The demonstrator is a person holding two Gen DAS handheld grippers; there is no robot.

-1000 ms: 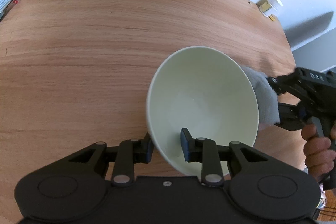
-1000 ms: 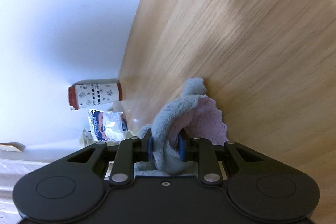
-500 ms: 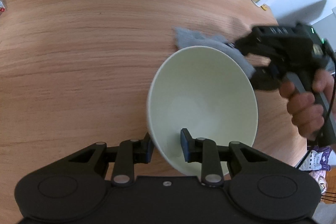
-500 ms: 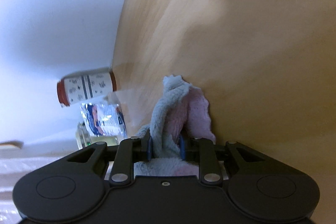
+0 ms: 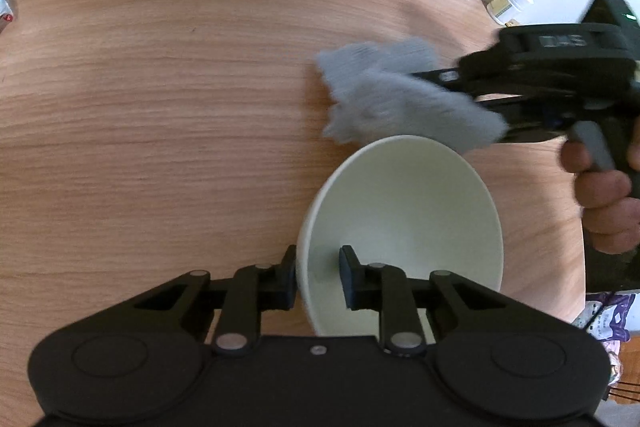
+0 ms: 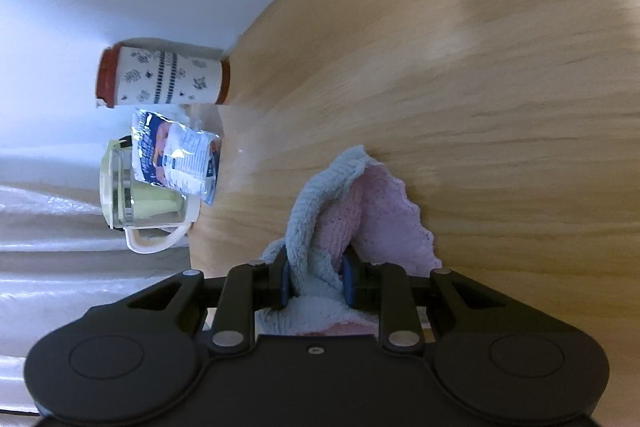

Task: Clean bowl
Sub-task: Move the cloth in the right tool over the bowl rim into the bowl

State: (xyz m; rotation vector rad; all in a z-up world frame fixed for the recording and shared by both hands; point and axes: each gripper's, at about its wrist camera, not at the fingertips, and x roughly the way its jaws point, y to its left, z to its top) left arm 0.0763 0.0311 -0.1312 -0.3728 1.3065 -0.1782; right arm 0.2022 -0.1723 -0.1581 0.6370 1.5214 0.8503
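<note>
- Left gripper [image 5: 318,277] clamped on bowl [image 5: 400,227] wall at near rim, lower centre of frame, bowl tilted open toward camera.
- Right gripper [image 6: 316,283] clamped on cloth [image 5: 400,103] (blurred), just past far rim, upper right; next move looks like down into the bowl.

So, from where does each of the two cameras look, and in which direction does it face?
Left wrist: sits on the left gripper, looks down at the wooden table; its fingers clamp the bowl rim; right gripper and hand show.
Right wrist: sits on the right gripper, rolled sideways, looks across the table to a canister; its fingers pinch the cloth.
Shared: cloth, table, canister.
</note>
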